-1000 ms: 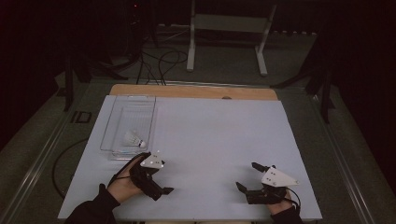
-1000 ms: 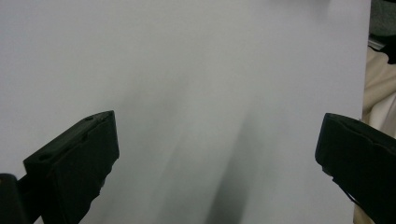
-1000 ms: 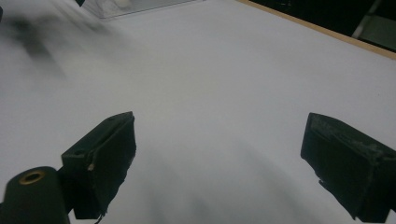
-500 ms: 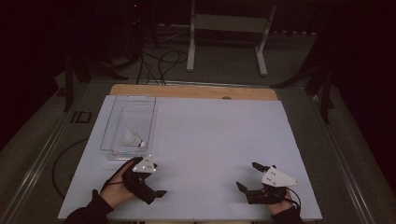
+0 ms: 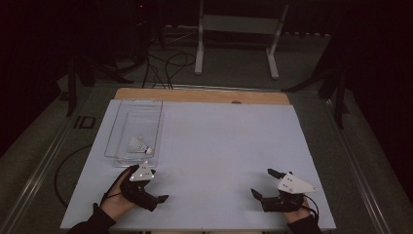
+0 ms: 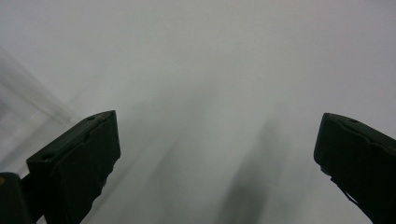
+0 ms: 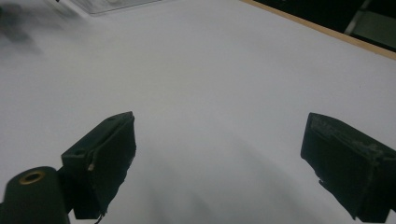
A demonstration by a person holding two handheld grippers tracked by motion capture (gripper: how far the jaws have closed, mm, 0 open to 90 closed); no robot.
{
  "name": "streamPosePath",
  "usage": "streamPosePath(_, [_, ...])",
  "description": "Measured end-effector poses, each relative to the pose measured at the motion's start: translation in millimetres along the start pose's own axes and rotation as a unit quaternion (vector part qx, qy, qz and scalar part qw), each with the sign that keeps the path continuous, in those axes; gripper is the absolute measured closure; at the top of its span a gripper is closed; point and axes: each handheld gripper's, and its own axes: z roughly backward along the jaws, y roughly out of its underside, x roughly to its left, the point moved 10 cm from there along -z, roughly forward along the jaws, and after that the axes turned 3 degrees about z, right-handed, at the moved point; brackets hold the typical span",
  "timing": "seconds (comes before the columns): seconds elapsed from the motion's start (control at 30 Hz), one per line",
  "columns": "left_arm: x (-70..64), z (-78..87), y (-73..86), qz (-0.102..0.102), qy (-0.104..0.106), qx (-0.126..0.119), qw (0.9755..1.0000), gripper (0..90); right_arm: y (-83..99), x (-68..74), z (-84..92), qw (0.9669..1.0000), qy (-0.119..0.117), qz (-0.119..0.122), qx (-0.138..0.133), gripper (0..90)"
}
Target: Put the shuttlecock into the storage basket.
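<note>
Left tongs [image 5: 158,192] low at the near left of the white table [image 5: 224,146], jaws spread wide, gripping nothing, tips aimed right. Right tongs [image 5: 262,184] near the front right edge, jaws also wide apart and empty, aimed left and away. Just beyond the left tongs, clear tray [image 5: 122,124] on the table's left side. Shuttlecock [image 5: 140,146] lying on its side inside the tray's near end. Farther back, wooden table edge [image 5: 204,95], cables [image 5: 168,66] on the floor.
</note>
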Motion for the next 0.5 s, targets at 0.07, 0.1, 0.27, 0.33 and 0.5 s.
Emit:
streamPosePath(0.07, [1.8, -0.7, 1.2, 0.003, -0.008, -0.001, 1.0, 1.2, 0.7, 0.8, -0.5, 1.0, -0.002, 0.0, 0.002, 10.3])
streamPosePath(0.1, [2.3, -0.8, 1.6, 0.002, -0.01, -0.002, 0.9999, 1.2, 1.2, 1.0, -0.8, 1.0, -0.002, 0.001, 0.003, 10.3])
streamPosePath(0.27, [3.4, -0.9, 0.1, 0.009, -0.015, -0.018, 0.9997, 1.1, 2.3, 2.0, -1.3, 1.0, -0.002, 0.002, 0.006, 10.3])
streamPosePath(0.33, [4.0, -1.1, 0.2, 0.01, -0.016, -0.021, 0.9996, 1.2, 2.2, 2.0, -1.3, 1.0, -0.003, 0.002, 0.005, 10.3])
streamPosePath(0.5, [4.8, -2.2, 1.2, 0.017, -0.019, -0.027, 0.9993, 1.1, 2.3, 3.5, -2.2, 1.0, -0.006, 0.003, 0.005, 10.3])
